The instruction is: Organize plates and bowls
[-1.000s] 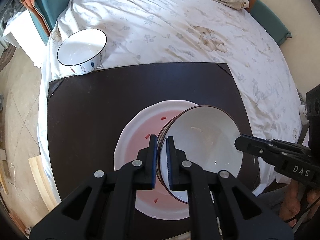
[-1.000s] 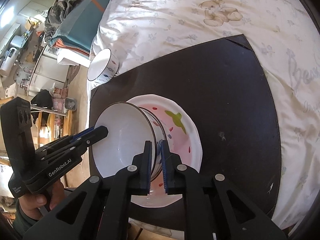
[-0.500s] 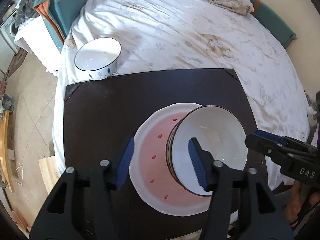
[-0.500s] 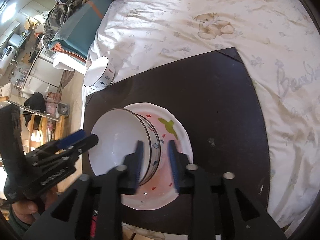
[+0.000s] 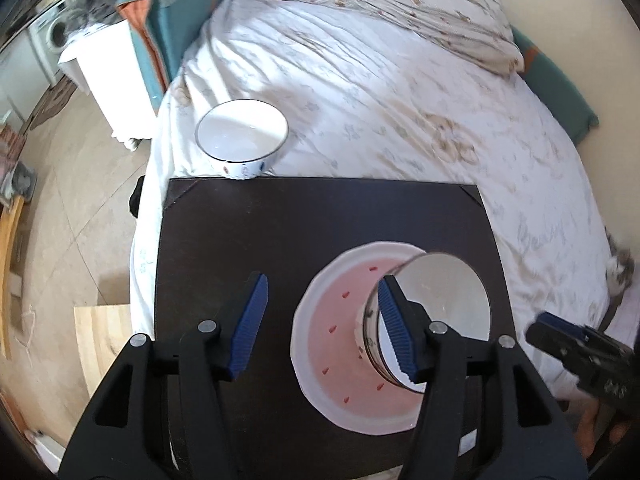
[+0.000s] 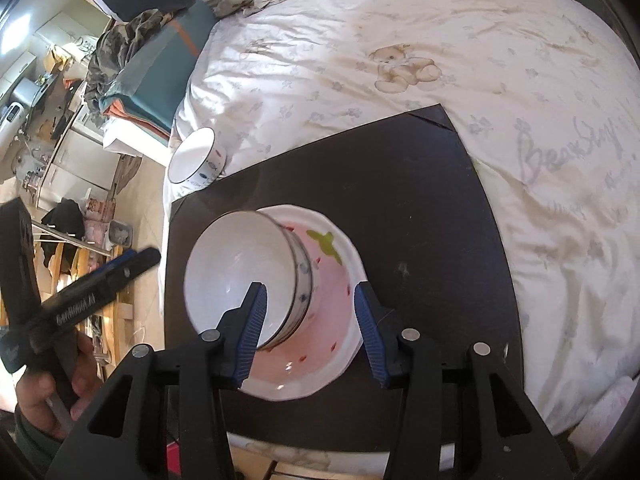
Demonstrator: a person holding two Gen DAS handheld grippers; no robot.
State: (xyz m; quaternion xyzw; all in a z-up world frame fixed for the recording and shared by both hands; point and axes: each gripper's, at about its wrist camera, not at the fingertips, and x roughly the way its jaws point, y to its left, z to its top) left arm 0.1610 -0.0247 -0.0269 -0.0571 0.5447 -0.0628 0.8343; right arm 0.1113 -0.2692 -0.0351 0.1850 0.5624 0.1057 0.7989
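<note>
1. Second bowl (image 5: 242, 140) – on the bedsheet (image 5: 360, 100), touching the dark board's (image 5: 280, 240) far edge; could tip on soft bedding.
2. Left gripper (image 5: 320, 324), spread, empty.
3. Stacked bowl (image 6: 244, 276) in pink plate (image 6: 332, 280) – sits off-centre, may slide.
4. Right gripper (image 6: 310, 324), spread, straddling its rim untouched.

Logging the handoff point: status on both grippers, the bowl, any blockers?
Left gripper and right gripper open, jaws just opened, gripping nothing. Bowl sits in pink plate on dark board. Second bowl on bedsheet, nothing blocking.
</note>
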